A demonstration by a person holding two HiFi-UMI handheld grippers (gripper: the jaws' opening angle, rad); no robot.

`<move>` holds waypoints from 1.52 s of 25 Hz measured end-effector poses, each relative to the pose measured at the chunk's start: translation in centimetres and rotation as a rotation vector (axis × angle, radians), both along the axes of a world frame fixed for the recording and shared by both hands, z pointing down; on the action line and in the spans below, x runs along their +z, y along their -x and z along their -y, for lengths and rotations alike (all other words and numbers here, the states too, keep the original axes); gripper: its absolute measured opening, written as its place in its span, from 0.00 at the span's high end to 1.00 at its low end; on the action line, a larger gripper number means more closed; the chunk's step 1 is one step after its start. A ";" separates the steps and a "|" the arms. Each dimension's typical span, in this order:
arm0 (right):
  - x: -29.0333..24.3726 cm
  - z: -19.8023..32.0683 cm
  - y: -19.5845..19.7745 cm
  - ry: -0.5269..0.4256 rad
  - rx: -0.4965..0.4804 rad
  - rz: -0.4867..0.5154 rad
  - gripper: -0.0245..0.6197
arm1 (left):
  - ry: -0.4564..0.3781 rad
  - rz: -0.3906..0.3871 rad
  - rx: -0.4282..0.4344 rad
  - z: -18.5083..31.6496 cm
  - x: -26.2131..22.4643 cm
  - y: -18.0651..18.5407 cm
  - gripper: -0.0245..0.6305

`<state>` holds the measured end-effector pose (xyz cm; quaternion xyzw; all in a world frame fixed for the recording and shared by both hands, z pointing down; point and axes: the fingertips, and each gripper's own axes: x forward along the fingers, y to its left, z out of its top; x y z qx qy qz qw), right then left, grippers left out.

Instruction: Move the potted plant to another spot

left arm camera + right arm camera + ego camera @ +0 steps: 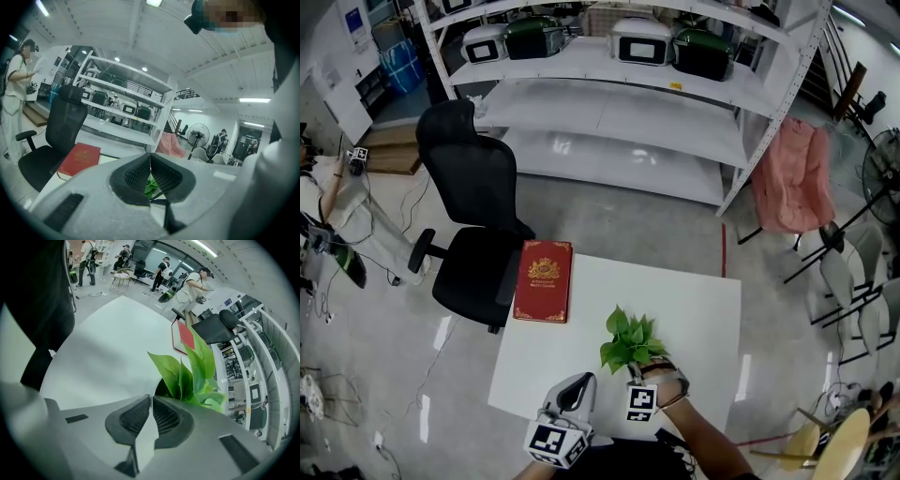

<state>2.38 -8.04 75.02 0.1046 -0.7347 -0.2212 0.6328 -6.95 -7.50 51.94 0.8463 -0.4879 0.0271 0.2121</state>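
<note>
Left gripper (pixel 150 155): your fingers (pixel 136 176) are pressed together at the tips and there is nothing between the ribbed pads. Through the small opening below the closed tips a bit of green leaf shows. A red book (pixel 78 159) lies well out past the fingers and off to their left on the white table (pixel 108 159). A black office chair (pixel 56 140) stands further left again, off the table.

Right gripper (pixel 151 398): your fingers (pixel 168 418) are closed to a hairline slit. Only white table surface shows through the wider gap behind the tips, and nothing is gripped. The potted plant (pixel 197 376) stands just beyond the fingertips and slightly to their right. Its dark pot mouth shows right at the tip of the right-hand finger; whether finger and pot touch cannot be told. The leaves rise upright above the fingers. The red book (pixel 186 336) lies farther out, past the plant.

Head view: both grippers sit at the near edge of the table (pixel 694 309), the left gripper (pixel 579 382) just beside the right gripper (pixel 637 375). The potted plant (pixel 630 342) sits directly ahead of the right fingers, its foliage overhanging them, and ahead and to the right of the left fingers. The pot itself is hidden under the leaves. The red book (pixel 544 280) lies at the far left corner, well apart from both sets of fingers. The office chair (pixel 473 216) stands beyond that corner, metal shelving (pixel 609 103) beyond that.
</note>
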 end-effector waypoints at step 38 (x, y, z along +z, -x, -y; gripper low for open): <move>-2.9 1.5 -13.4 -0.047 0.308 -0.023 0.92 | -0.042 -0.010 0.176 2.7 -1.0 -9.6 0.94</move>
